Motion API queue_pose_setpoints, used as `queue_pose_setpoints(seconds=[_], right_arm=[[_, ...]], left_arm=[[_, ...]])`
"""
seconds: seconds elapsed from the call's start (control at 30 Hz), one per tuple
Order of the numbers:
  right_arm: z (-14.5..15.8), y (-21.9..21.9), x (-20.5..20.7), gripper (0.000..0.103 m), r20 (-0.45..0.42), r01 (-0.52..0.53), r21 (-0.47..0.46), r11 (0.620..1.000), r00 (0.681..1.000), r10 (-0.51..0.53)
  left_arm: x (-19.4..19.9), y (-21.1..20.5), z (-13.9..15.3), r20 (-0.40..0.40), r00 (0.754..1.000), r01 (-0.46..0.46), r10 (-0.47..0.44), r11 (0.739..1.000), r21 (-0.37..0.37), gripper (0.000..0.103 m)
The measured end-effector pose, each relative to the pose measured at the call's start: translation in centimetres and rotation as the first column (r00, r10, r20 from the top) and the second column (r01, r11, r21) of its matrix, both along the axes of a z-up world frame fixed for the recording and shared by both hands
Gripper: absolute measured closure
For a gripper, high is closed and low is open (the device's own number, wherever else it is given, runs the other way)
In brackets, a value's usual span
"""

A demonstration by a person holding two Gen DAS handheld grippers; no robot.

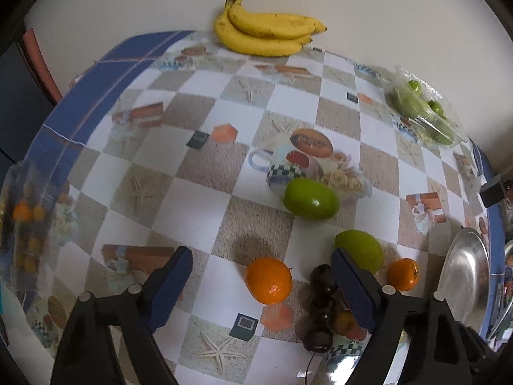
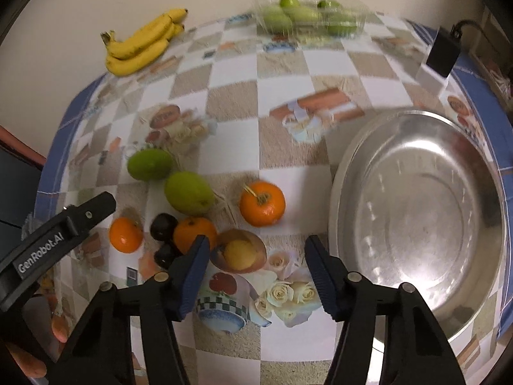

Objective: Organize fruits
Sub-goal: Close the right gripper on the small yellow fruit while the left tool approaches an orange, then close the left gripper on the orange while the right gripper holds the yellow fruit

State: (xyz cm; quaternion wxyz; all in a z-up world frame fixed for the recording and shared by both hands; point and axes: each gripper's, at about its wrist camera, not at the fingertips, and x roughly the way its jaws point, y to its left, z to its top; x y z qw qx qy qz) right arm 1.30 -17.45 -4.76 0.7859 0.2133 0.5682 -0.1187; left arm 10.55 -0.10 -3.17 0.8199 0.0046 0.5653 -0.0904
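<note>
A round orange mandarin (image 1: 269, 280) lies on the checkered tablecloth (image 1: 198, 166) between the spread fingers of the left gripper (image 1: 261, 288), untouched. Dark plums (image 1: 322, 280), two green mangoes (image 1: 311, 199) and more mandarins cluster beside it. The right gripper (image 2: 256, 276), also spread, hangs over a small yellow fruit (image 2: 239, 255), with the steel bowl (image 2: 416, 211) just right.

Both grippers point steeply down at the table, the left gripper (image 1: 261, 284) with its blue pads wide apart, the right gripper (image 2: 256, 276) with jaws parted and nothing between the pads.
</note>
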Motion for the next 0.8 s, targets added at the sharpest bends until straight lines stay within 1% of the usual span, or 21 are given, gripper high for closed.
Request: queue_pose_setpoints(seconds=[0.07,0.13,0.23,0.3,0.43,0.57,0.73,0.8], right_arm=[[-0.6,0.2,0.0,0.051,-0.015,0.001,0.019,1.0,1.0,-0.001],[-1.0,0.3,0.1,0.053,-0.027,0.003,0.029,1.0,1.0,-0.002],[-1.4,0.4,0.2,0.061,-0.03,0.004,0.046,0.999,1.0,-0.002],[-1.6,0.6,0.4,0.062,-0.035,-0.002,0.057,0.998,0.999,0.004],[-2.2,1.1,0.7,0.072,-0.04,-0.01,0.078,0.997,0.999,0.013],[-2.3,1.1,0.8,0.074,-0.039,-0.004,0.068,0.998,0.999,0.007],[-2.9,1.1,0.9,0.076,-0.049,-0.005,0.085,0.996,0.999,0.01],[-2.9,1.0,0.9,0.076,-0.048,-0.005,0.086,0.996,0.999,0.009]], left_arm=[[0.0,0.0,-0.3,-0.011,1.0,0.0,0.0,1.0,-0.007,0.018],[0.1,0.1,-0.8,-0.025,1.0,-0.003,0.003,1.0,-0.008,0.021],[0.4,0.3,-1.5,-0.05,0.999,-0.012,0.011,1.0,-0.012,0.025],[0.4,0.3,-1.9,-0.061,0.998,-0.015,0.014,1.0,-0.012,0.027],[0.4,0.3,-2.4,-0.077,0.997,-0.011,0.009,1.0,-0.022,0.032],[0.5,0.2,-2.7,-0.086,0.996,-0.011,0.009,1.0,-0.021,0.039],[0.6,-0.2,-3.1,-0.101,0.995,-0.01,0.008,1.0,-0.017,0.04],[0.6,-0.2,-3.3,-0.107,0.994,-0.009,0.007,1.0,-0.014,0.046]])
